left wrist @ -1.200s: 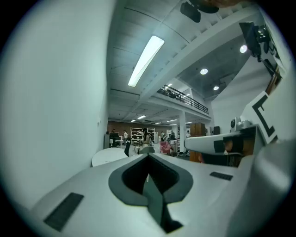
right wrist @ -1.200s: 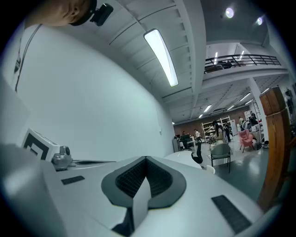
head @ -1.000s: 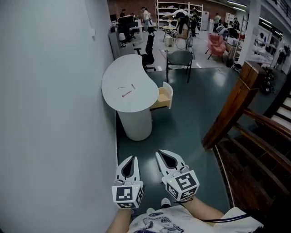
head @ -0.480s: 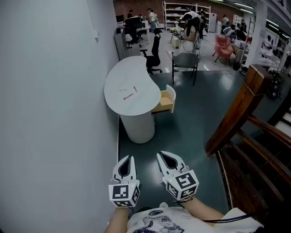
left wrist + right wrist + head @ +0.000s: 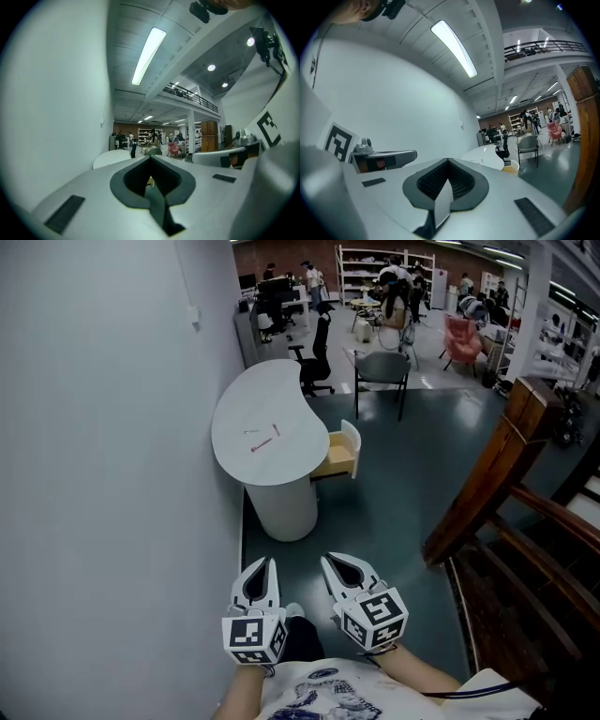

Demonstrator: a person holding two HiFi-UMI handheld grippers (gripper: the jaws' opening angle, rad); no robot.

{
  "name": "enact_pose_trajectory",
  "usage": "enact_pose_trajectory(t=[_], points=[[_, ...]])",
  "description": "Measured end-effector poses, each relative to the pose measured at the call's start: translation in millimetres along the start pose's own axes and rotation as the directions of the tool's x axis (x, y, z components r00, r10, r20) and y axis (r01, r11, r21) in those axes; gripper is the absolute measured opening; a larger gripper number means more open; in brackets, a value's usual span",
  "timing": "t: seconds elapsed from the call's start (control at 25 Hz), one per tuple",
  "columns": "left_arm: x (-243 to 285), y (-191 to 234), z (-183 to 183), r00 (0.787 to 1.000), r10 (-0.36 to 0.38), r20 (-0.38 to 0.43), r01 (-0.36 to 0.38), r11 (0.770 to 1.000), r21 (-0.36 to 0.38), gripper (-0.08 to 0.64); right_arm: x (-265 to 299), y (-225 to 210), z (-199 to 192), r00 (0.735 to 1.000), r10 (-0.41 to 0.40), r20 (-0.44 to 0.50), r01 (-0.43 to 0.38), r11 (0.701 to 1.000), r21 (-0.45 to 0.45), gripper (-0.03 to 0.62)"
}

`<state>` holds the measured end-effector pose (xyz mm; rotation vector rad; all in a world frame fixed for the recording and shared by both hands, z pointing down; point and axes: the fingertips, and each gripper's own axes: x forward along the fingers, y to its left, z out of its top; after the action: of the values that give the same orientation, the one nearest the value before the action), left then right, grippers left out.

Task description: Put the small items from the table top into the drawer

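I saw a pale wall (image 5: 112,474) left of the white desk (image 5: 281,395), a grey chair (image 5: 382,369) beyond it, dark floor (image 5: 384,512) beneath.

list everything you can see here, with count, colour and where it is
table: one, white, curved top, against the wall ahead
small items: at least two, pink thin sticks, on the table top; too small to name
drawer: one, white front, wood-coloured inside, standing open at the table's right side
grey chair: one, grey, beyond the table
office chair: one, black, behind the table
armchair: one, pink, far right
stair rail: one, brown wood, right
floor: dark green
left gripper: one, white, jaws shut, empty, bottom centre
right gripper: one, white, jaws shut, empty, beside it
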<state>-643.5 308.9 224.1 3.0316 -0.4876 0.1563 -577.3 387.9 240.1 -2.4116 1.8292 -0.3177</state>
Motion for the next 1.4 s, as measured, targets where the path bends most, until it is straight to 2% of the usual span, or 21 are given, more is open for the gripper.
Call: enact_pose_trajectory(t=[0.28, 0.48, 0.92, 1.16, 1.4], points=[[65.0, 28.7, -6.0, 1.0, -0.02, -0.01, 0.019, 1.0, -0.017, 0.023, 60.1, -35.6, -1.1, 0.999, -0.017, -0.028, 0.017, 1.0, -0.003, 0.02], [130.5, 72.5, -8.1, 0.999, -0.035, -0.025, 0.034, 0.999, -0.026, 0.023, 129.6, -62.5, -0.8, 0.998, -0.03, -0.048, 0.03, 1.0, 0.003, 0.02], [274.9, 171.7, 10.4, 0.997, -0.051, -0.05, 0.05, 0.998, -0.031, 0.023, 288.4, -116.4, 25.3, 0.997, -0.031, -0.073, 0.032, 0.999, 0.006, 0.02], [327.0, 221.3, 19.5, 0.997, -0.054, -0.047, 0.052, 0.998, -0.048, 0.023, 354.7, -128.6, 37.4, 0.996, -0.035, -0.083, 0.034, 0.999, -0.005, 0.02], [363.5, 257.5, 11.8, 0.997, -0.051, -0.056, 0.047, 0.996, -0.07, 0.023, 403.7, -139.1, 37.2, 0.994, -0.039, -0.097, 0.039, 0.999, -0.006, 0.02]])
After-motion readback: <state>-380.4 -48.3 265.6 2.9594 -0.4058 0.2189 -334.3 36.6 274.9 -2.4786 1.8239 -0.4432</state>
